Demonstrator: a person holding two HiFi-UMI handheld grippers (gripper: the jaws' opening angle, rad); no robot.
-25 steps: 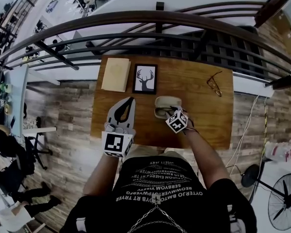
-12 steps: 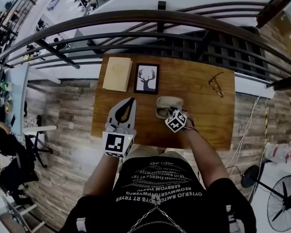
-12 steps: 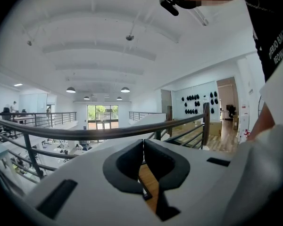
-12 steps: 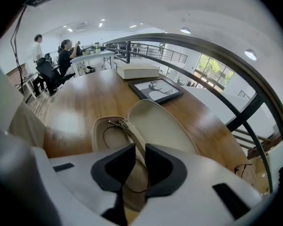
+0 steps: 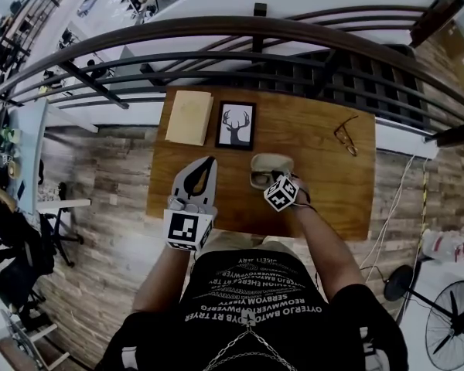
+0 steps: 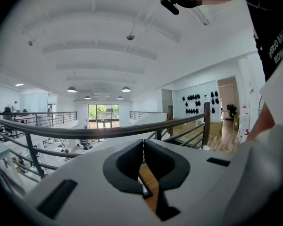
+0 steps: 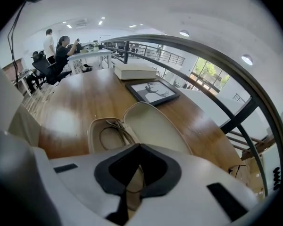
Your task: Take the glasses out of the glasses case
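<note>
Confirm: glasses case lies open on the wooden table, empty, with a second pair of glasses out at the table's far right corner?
Not empty. The right gripper view shows glasses lying in the bottom half of the open glasses case. The rest holds: the case is open on the wooden table, and the second pair lies at the far right corner.

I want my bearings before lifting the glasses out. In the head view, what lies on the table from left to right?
beige book -> framed deer picture -> open glasses case -> loose pair of glasses
</note>
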